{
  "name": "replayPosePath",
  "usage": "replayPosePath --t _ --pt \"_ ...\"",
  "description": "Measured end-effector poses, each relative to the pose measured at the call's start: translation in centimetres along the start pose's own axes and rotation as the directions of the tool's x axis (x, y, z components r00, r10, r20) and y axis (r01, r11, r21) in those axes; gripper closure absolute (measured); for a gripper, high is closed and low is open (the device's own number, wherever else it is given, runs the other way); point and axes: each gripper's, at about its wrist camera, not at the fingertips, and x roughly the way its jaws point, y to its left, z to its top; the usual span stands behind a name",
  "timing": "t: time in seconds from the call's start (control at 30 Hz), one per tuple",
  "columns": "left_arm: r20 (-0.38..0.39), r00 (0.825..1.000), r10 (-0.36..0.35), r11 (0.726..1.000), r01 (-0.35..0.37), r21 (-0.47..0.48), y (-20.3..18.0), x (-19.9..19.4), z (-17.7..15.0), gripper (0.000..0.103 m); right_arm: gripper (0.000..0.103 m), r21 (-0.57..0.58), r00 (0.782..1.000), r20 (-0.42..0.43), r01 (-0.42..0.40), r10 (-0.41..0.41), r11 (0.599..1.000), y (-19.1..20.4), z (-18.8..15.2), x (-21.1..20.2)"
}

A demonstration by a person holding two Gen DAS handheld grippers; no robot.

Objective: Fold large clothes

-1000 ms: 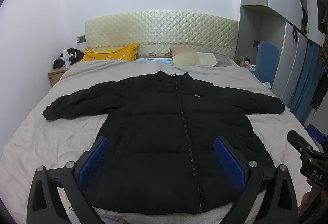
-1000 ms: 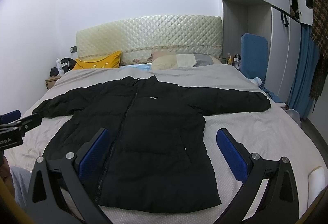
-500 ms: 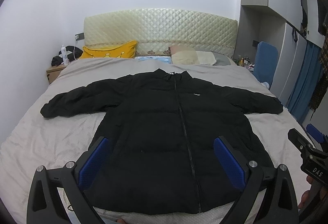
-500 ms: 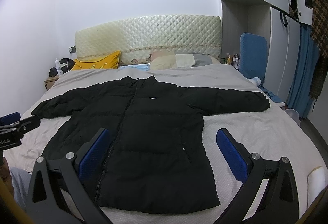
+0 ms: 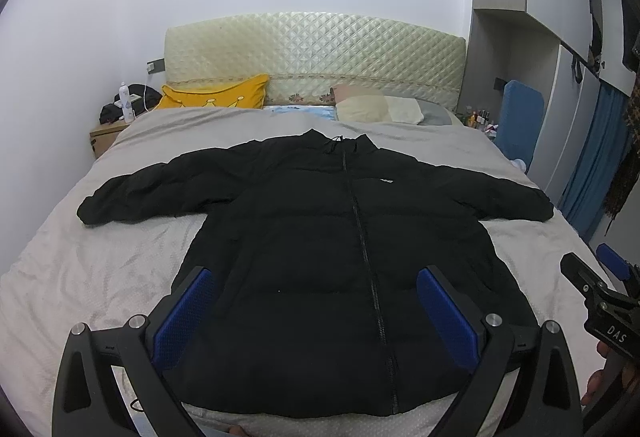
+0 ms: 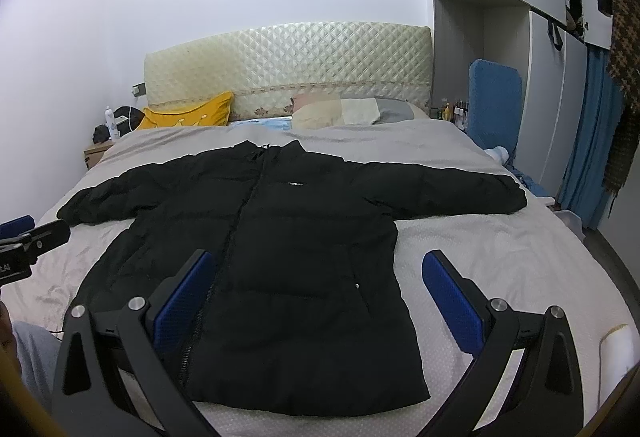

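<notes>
You have not begun folding: the black jacket (image 5: 340, 257) lies flat, zipped and face up on the bed (image 5: 100, 277), sleeves spread, while your left gripper (image 5: 316, 309) and right gripper (image 6: 320, 301) hover wide and empty above its hem.

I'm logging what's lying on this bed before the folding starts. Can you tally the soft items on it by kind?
Black jacket: 1
Yellow pillow: 1
Pale cushions by the headboard, cream and off-white: 2
Total: 4
</notes>
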Motion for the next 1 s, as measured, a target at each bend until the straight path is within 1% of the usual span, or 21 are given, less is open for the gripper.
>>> replayPosePath --t 0.4,0.8,0.9,1.0 --pt "0.004 1.000 -0.001 1.000 0.001 0.024 -0.7 0.2 -0.1 0.001 0.000 0.015 1.000 -0.009 -0.001 0.002 1.000 -0.9 -0.3 0.0" --pt "0.012 0.999 -0.035 0.999 0.034 0.026 -1.0 0.3 -0.1 0.001 0.000 0.032 1.000 -0.011 -0.003 0.003 0.999 -1.2 -0.2 0.0" --pt "0.018 0.998 -0.052 0.998 0.052 0.024 -1.0 0.7 0.4 0.001 0.000 0.043 1.000 -0.012 -0.008 0.009 0.999 -1.5 -0.2 0.1" --pt "0.004 0.998 -0.062 0.998 0.061 0.023 -0.9 1.7 0.8 0.001 0.000 0.063 1.000 -0.028 0.000 0.001 0.998 -2.1 -0.3 0.6"
